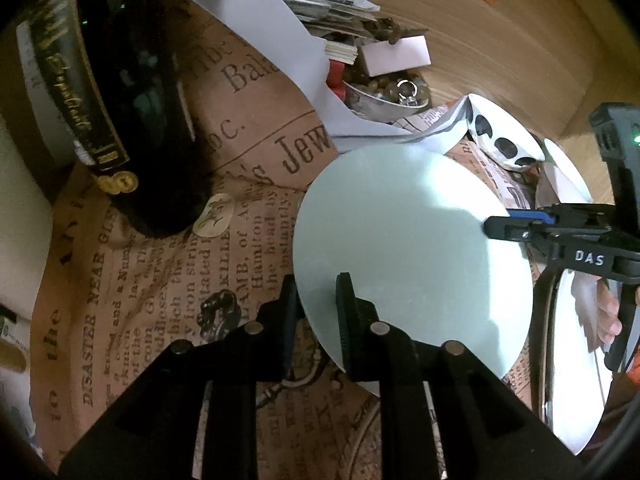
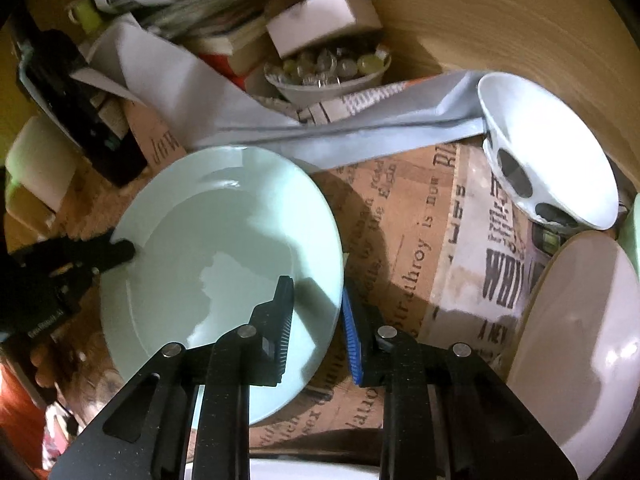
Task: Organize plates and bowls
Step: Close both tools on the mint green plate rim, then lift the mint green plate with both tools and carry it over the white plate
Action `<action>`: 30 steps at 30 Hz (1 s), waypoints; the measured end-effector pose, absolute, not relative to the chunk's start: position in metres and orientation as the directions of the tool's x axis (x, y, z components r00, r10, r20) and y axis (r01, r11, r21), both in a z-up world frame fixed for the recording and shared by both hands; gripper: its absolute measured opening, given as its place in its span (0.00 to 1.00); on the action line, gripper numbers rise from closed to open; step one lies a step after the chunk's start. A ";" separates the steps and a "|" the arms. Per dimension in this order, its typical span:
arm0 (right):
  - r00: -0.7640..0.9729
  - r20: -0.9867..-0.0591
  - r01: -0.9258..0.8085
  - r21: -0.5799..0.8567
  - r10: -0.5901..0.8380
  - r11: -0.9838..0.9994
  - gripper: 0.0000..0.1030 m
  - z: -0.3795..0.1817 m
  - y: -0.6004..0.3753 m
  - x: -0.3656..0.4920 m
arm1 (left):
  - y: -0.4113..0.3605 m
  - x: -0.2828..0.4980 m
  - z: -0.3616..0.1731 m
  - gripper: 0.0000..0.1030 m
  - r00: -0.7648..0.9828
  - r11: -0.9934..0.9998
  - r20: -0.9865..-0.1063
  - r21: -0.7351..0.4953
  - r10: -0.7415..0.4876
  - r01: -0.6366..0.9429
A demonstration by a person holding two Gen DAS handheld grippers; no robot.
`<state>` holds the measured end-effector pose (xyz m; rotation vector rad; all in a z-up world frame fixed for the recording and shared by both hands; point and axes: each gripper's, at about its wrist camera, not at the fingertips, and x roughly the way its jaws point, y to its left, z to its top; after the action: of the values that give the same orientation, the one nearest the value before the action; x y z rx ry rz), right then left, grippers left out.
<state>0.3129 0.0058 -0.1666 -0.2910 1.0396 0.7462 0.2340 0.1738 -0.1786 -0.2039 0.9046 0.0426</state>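
While the pale green plate (image 2: 224, 248) hangs tilted above the newsprint-patterned paper (image 2: 404, 240) that covers the tabletop (image 2: 500, 12), both grippers hold it at opposite rims. Going left to right in the right wrist view, the left gripper (image 2: 120, 250) reaches in from the left edge, its black tip laid on the plate's left rim. The left wrist view shows that grip closely: the left gripper (image 1: 316, 312) has its jaws drawn nearly together with the plate (image 1: 412, 256) rim pinched between them, one finger under the rim and one over it. Next comes the plate itself, its glossy well facing the right wrist camera. At its right rim sits the right gripper (image 2: 316, 320), jaws closed in on the rim, the black finger over the plate's face and the blue-padded finger (image 2: 352, 340) behind the edge. In the left wrist view the right gripper (image 1: 496, 228) enters from the right and bites the far rim. Beyond the plate lie a grey-white cloth (image 2: 248, 120), a stack of papers and boxes, and a small white bowl of glass beads (image 2: 328, 74). Further right a white bowl with black spots (image 2: 548, 152) lies tipped on its side on the paper. At the right edge a pinkish-white plate (image 2: 576, 340) leans well apart from the green one. In the left wrist view a dark bottle (image 1: 132, 92) stands far left.
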 end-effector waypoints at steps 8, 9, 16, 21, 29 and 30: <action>0.320 -0.828 -0.703 0.118 0.460 0.701 0.21 -0.148 0.005 0.302 | 0.178 0.215 -0.158 0.16 0.679 0.974 -0.734 -0.155 -0.003 -0.164; 0.318 -0.825 -0.706 0.123 0.466 0.698 0.21 -0.147 0.005 0.301 | 0.179 0.212 -0.154 0.16 0.688 0.974 -0.725 -0.158 -0.003 -0.162; 0.327 -0.804 -0.708 0.140 0.497 0.692 0.21 -0.136 0.000 0.283 | 0.178 0.195 -0.137 0.16 0.726 0.973 -0.688 -0.159 0.013 -0.168; 0.339 -0.787 -0.713 0.142 0.516 0.686 0.21 -0.126 -0.008 0.271 | 0.178 0.181 -0.126 0.16 0.747 0.973 -0.665 -0.159 0.019 -0.167; 0.379 -0.756 -0.717 0.125 0.534 0.686 0.21 -0.105 -0.024 0.247 | 0.169 0.162 -0.115 0.16 0.772 0.974 -0.636 -0.169 0.010 -0.152; 0.382 -0.752 -0.717 0.125 0.537 0.686 0.21 -0.103 -0.028 0.245 | 0.167 0.161 -0.114 0.16 0.774 0.974 -0.634 -0.173 0.006 -0.149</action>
<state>0.2448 -0.0276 -0.1033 -0.2363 0.8617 0.8092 0.1607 0.1673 -0.1135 -0.2192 0.6825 0.0849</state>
